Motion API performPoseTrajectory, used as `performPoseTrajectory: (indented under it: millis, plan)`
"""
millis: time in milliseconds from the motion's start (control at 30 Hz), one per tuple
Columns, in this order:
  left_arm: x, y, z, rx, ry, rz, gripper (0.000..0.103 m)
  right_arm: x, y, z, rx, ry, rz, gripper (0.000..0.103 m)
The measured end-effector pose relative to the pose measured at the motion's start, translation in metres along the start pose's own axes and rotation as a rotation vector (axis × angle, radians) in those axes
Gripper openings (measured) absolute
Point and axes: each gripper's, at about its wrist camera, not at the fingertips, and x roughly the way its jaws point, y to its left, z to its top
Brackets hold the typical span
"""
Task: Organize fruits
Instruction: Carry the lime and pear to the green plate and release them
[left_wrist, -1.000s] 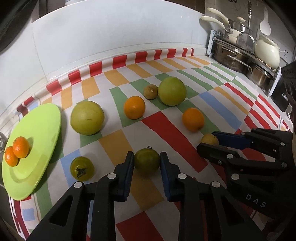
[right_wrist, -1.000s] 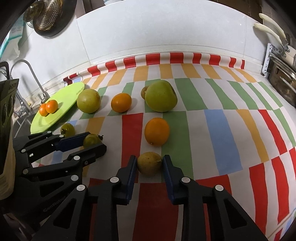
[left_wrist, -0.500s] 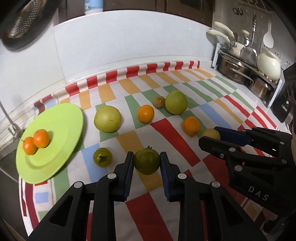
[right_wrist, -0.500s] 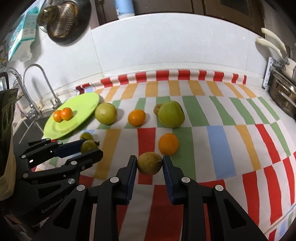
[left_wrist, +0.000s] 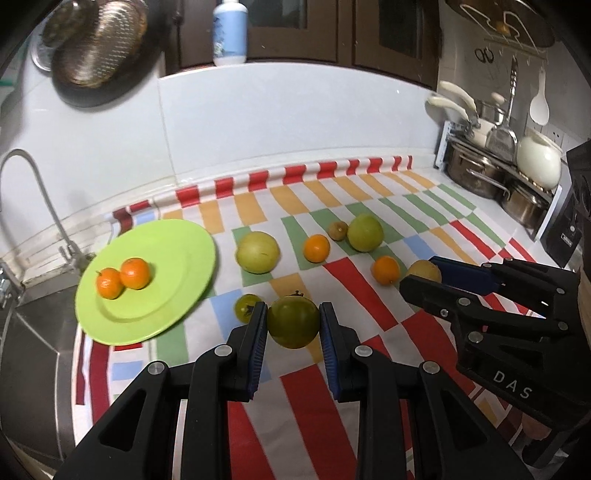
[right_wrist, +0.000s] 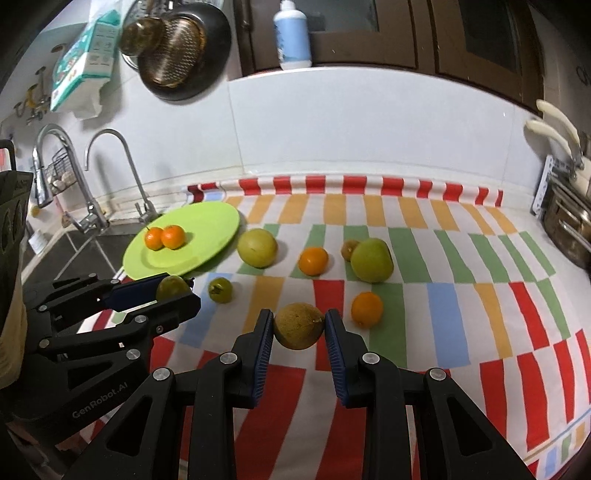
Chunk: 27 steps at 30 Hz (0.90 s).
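My left gripper (left_wrist: 293, 325) is shut on a dark green fruit (left_wrist: 293, 322) and holds it above the striped cloth. My right gripper (right_wrist: 299, 330) is shut on a yellow-brown fruit (right_wrist: 299, 325), also lifted; it shows at the right of the left wrist view (left_wrist: 424, 271). A lime green plate (left_wrist: 173, 266) at the left holds two small oranges (left_wrist: 123, 277). On the cloth lie another small green fruit (left_wrist: 245, 306), two yellow-green apples (left_wrist: 257, 252) (left_wrist: 365, 233), two oranges (left_wrist: 316, 248) (left_wrist: 385, 270) and a small brown fruit (left_wrist: 338, 230).
A sink with taps (right_wrist: 122, 162) lies left of the plate. Pots and a white kettle (left_wrist: 537, 160) stand on a rack at the right. A dark appliance (left_wrist: 576, 221) stands at the far right. A white tiled wall backs the counter.
Both grippers have risen and pulled back with their fruits; the fruits on the cloth now look smaller and farther away, and more of the wall and sink shows.
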Motion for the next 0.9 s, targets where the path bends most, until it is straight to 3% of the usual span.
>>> performPoseTrajectory:
  millis: [467,900]
  plan:
    - [-0.04,0.033,-0.008,-0.043,-0.059,0.076,0.028,-0.018,0.043,0.01,-0.059,-0.08,0.043,0.03]
    - [-0.058,0.076,-0.007,-0.072,-0.108,0.13,0.028,-0.003,0.083,0.029,-0.094,-0.128,0.089,0.03]
